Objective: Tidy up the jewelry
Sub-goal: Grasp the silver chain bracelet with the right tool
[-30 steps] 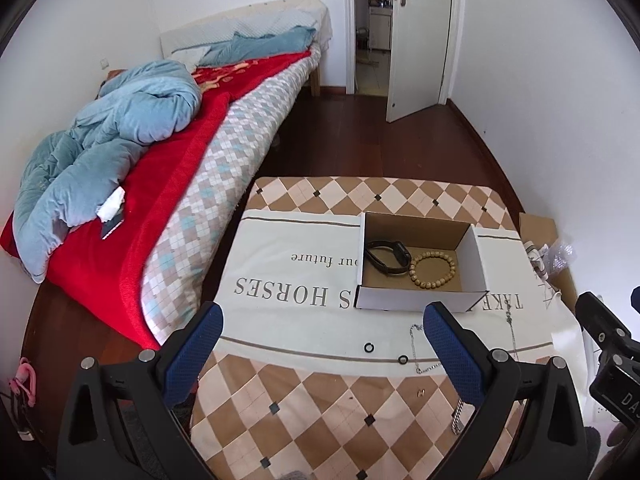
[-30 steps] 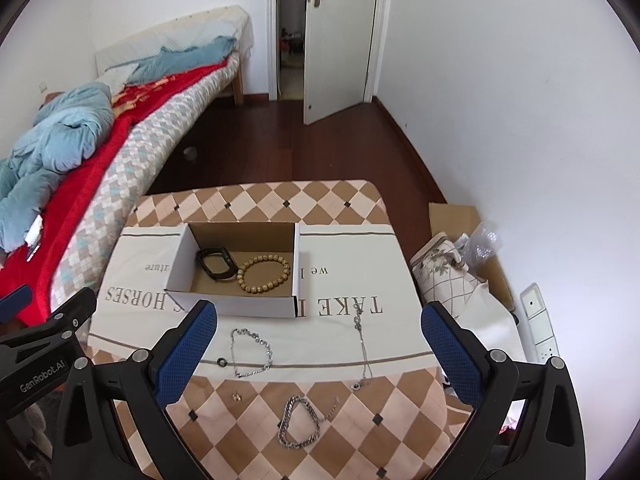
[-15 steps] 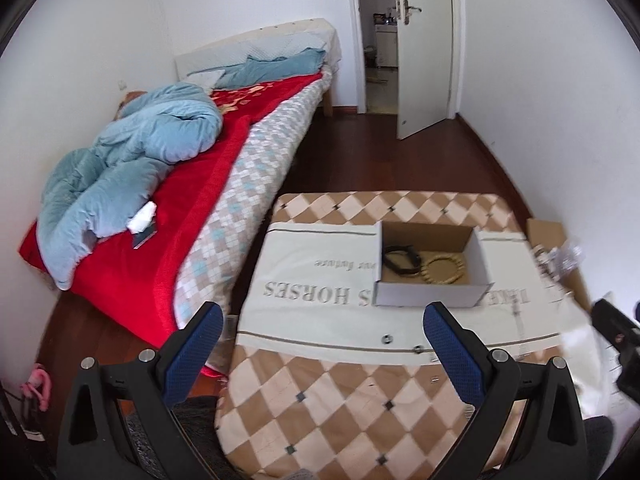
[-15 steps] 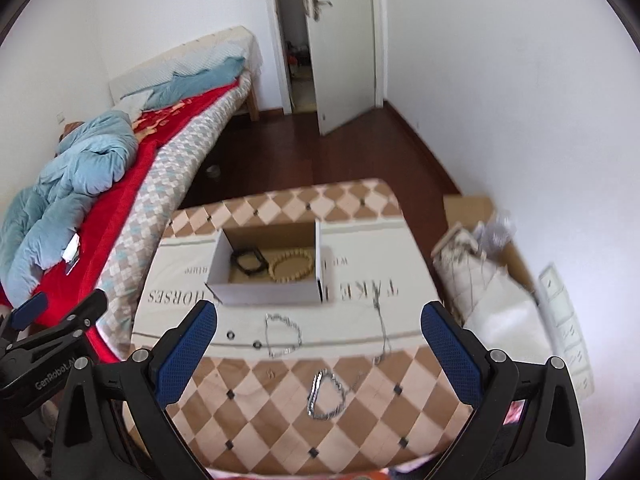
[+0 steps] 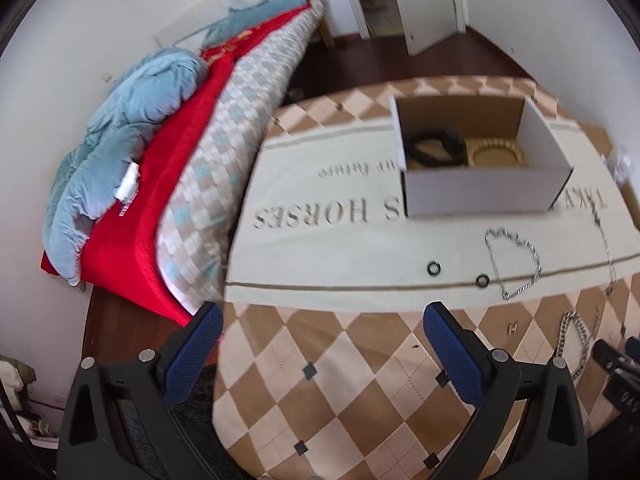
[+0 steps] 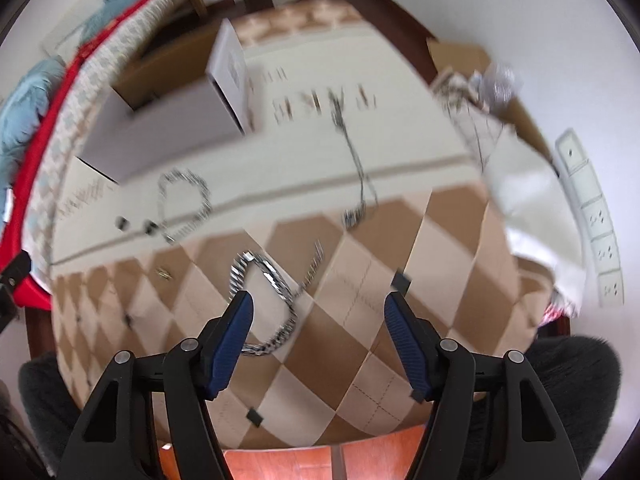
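My counter (image 5: 340, 380), draped in a checked cloth, fills both views. Ahead of my left hand-held gripper (image 5: 320, 344), jaws spread wide and holding nothing, sits the cardboard box (image 5: 480, 192) with a black band (image 5: 436, 148) and a bead bracelet (image 5: 496, 154) inside. My right hand-held gripper (image 6: 318, 328) is partly open and empty, low over the cloth; the heavy silver chain (image 6: 264, 308) lies just ahead, beside its left finger. Two black rings (image 5: 434, 268) lie between box and left gripper.
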Demonstrator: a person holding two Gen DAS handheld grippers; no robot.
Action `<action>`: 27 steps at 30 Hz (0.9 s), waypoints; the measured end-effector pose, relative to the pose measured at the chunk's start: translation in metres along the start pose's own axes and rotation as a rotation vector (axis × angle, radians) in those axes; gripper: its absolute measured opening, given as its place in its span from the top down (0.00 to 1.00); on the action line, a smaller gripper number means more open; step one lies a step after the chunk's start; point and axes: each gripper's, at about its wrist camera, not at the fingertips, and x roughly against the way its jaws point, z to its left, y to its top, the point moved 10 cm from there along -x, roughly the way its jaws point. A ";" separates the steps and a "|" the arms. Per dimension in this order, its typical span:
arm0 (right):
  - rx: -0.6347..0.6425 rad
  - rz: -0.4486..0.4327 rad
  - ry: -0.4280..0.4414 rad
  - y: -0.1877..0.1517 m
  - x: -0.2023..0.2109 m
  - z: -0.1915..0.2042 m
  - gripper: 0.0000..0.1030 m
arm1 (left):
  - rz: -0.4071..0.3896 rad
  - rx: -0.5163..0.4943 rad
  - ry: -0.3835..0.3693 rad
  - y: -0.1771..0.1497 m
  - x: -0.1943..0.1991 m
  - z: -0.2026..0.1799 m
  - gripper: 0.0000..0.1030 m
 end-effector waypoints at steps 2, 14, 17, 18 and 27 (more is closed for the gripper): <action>0.011 0.020 -0.012 -0.006 -0.011 0.001 0.41 | 0.024 -0.015 -0.011 -0.004 -0.010 -0.009 0.01; 0.047 -0.054 0.032 -0.007 0.006 0.000 0.97 | 0.102 -0.049 -0.105 -0.018 -0.025 -0.047 0.01; 0.018 -0.076 0.052 0.003 0.019 -0.011 0.97 | 0.133 -0.048 -0.177 -0.023 -0.027 -0.064 0.01; 0.012 -0.084 0.057 0.006 0.024 -0.015 0.97 | 0.148 -0.045 -0.214 -0.025 -0.028 -0.072 0.02; -0.038 -0.112 0.054 0.029 0.027 -0.031 0.97 | 0.214 0.016 -0.381 -0.006 -0.041 -0.116 0.19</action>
